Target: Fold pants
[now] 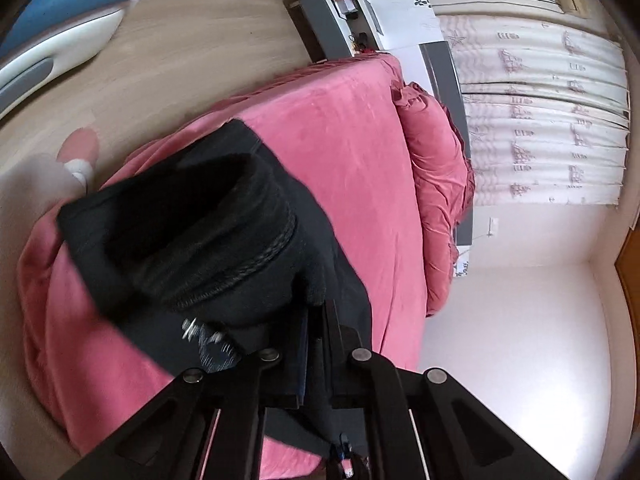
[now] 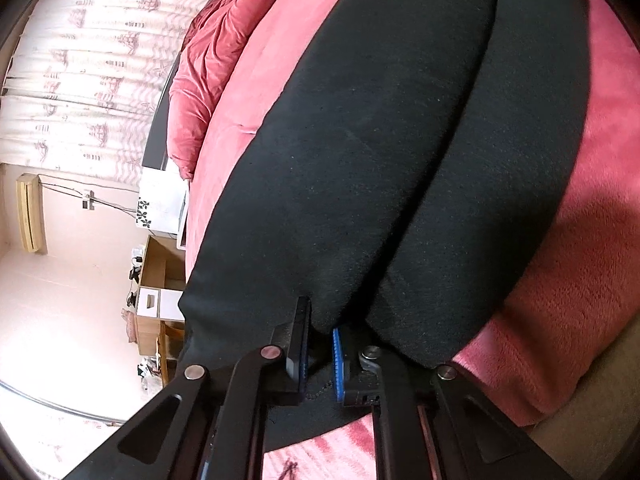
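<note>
Black pants (image 2: 380, 140) sit right at your lens, spread on pink bed (image 1: 340, 152). Your right tool (image 2: 320, 344) pinches hem end, blue pads narrow on cloth. Your left tool (image 1: 316, 344) clamps waistband end, elastic bunched and raised. Legs look already laid together lengthwise; crosswise fold, waistband toward hem, still left. Pillow (image 1: 436, 184) beyond.

Right gripper (image 2: 319, 344) at 6 o'clock, fingers pinching black pants (image 2: 380, 140) hem; pants stretch toward 12–1 o'clock over pink bedspread (image 2: 592, 280). Pillow (image 2: 200, 92) at 10 o'clock.
</note>
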`<state>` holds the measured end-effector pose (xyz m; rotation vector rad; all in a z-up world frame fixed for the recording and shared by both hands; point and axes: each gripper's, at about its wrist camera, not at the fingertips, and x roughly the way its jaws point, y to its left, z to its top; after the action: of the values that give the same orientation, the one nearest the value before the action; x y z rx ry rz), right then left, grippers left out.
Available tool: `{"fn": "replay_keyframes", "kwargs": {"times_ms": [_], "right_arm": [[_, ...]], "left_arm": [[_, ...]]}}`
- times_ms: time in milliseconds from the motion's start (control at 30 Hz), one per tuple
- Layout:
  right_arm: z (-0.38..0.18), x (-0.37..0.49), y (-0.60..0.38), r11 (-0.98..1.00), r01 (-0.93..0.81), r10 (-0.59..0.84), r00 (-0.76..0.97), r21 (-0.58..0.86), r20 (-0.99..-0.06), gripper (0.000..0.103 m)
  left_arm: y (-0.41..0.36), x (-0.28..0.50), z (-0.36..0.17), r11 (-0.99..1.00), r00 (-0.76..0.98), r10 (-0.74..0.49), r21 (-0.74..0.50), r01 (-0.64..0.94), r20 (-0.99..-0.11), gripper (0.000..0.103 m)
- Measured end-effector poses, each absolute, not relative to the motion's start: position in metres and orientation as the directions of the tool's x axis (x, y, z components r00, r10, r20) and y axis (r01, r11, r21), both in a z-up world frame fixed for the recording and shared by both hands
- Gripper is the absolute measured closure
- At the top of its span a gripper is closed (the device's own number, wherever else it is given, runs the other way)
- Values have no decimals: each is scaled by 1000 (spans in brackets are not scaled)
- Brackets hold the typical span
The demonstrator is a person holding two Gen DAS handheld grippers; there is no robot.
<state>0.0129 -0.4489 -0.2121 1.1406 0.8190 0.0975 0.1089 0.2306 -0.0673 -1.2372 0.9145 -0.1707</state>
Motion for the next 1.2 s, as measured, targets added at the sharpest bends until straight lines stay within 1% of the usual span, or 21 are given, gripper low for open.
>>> {"fn": "replay_keyframes", "kwargs": {"times_ms": [167,200,233,300,333,400,467,500,533,567,600,667,733,800,867,933,967,1000,1067,1167,1200], "right_arm": [[-213,14,-448,442,331,465,710,834,-528,94],[-214,14,-449,440,330,468,710,835,-527,94],[-215,15,-450,434,332,472,708,837,-525,94],[-216,16,-453,418,334,483,706,845,-518,92],[-217,17,-454,411,336,488,704,848,-516,92],[-216,20,-456,417,339,488,700,843,-522,92],[-214,22,-456,427,345,485,693,836,-533,92],[-213,24,-456,430,350,484,689,832,-540,92],[-212,27,-457,432,358,481,685,828,-547,92],[-210,29,-457,435,367,479,679,823,-556,92],[-208,32,-456,443,378,477,669,813,-571,92],[-201,39,-454,470,390,473,646,792,-599,93],[-185,47,-453,496,364,473,649,789,-596,95],[-164,52,-454,490,317,474,685,812,-553,96],[-136,52,-455,469,244,475,740,849,-475,96],[-117,48,-452,468,182,483,767,865,-423,96],[-112,46,-449,479,162,487,769,863,-415,96],[-111,43,-445,498,153,488,764,854,-422,96],[-128,39,-437,545,181,489,725,819,-485,96],[-178,34,-430,566,293,488,634,770,-600,96],[-191,33,-430,566,322,485,614,759,-622,96]], "left_arm": [[227,75,-91,496,598,-485,-764,-412,-638,97],[226,70,-96,517,596,-465,-747,-418,-655,92],[227,68,-99,523,601,-465,-749,-406,-650,78],[229,71,-103,508,607,-492,-772,-383,-625,63],[227,77,-103,491,615,-501,-785,-378,-609,52],[228,90,-103,488,616,-506,-789,-373,-604,40],[229,104,-110,458,597,-504,-779,-428,-624,40],[231,107,-115,418,601,-510,-787,-453,-616,46],[234,106,-117,389,606,-512,-793,-469,-609,56],[236,103,-120,364,606,-514,-794,-486,-607,69],[237,105,-121,350,600,-519,-792,-501,-609,96],[240,112,-121,345,589,-529,-789,-508,-611,97],[246,117,-110,327,593,-552,-806,-494,-587,97],[254,125,-92,304,629,-567,-845,-440,-532,97],[261,132,-69,310,679,-564,-883,-353,-470,97],[264,131,-46,355,715,-558,-900,-253,-421,97],[266,128,-37,405,726,-544,-890,-212,-421,97],[268,124,-35,446,726,-534,-874,-192,-433,97],[270,121,-53,521,698,-509,-825,-217,-505,97],[278,114,-120,550,593,-469,-742,-383,-655,97],[280,109,-136,504,589,-486,-758,-415,-646,97]]}}
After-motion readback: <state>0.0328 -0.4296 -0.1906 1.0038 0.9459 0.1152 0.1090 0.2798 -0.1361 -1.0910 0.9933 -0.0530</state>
